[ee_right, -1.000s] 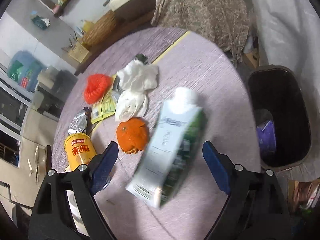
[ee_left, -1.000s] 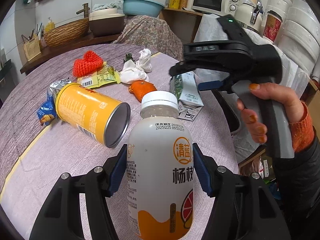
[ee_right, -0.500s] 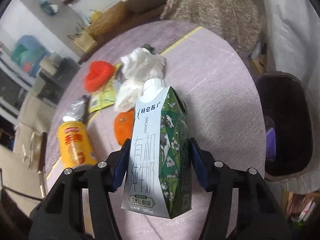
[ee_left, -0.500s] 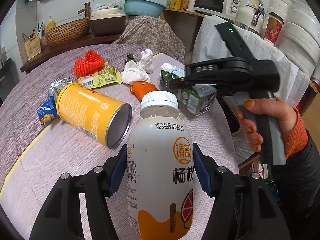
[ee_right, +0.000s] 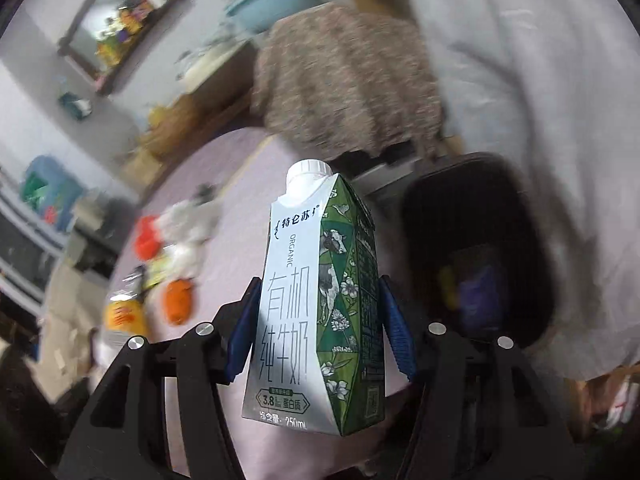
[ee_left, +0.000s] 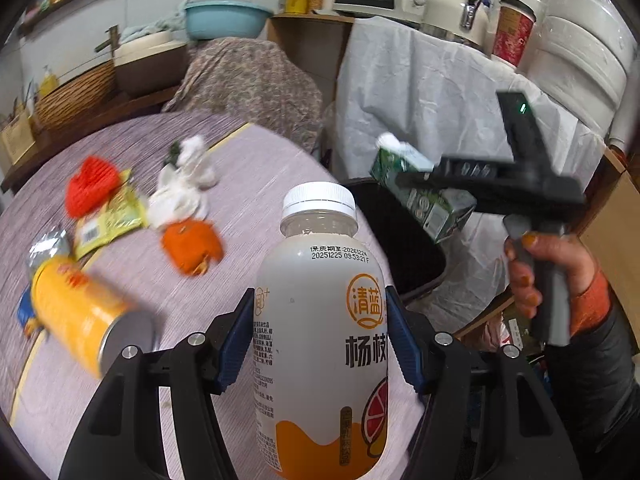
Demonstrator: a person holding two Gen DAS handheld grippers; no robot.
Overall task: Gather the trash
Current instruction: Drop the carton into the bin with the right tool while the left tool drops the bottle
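1. The milk carton (ee_right: 320, 300) is being pinched by the right hand-held gripper (ee_right: 318, 332), its blue pads pressed against the two side panels a little below the middle; in the left wrist view the same carton (ee_left: 420, 188) is seen carried tilted in the air, over the black trash bin (ee_left: 396, 236) beside the table (ee_left: 256, 184).
2. The carton is judged to be light and probably emptied: coated paperboard, faceted and tapering toward a white screw cap. Its panels are likely to be dented under hard squeezing, so the flat sides, as taken now, are judged the best place to be gripped.
3. The drink bottle (ee_left: 324, 332) is being clamped upright by the left hand-held gripper (ee_left: 320, 340), with the pads set on either side of its body below the shoulder, above the table's near part.
4. The bottle is rounded, of translucent plastic with a glossy printed sleeve and a ribbed white cap. It is judged stiff but smooth and slippery, with liquid possibly still inside, making it the heavier item.
5. Still lying on the woven mauve tablecloth are a yellow cylindrical can (ee_left: 80, 312) on its side, an orange peel (ee_left: 192, 246), crumpled white tissues (ee_left: 180, 196), a red foam fruit net (ee_left: 92, 190) and a yellow-green wrapper (ee_left: 108, 226); the soft pieces are judged light and easily crushed.
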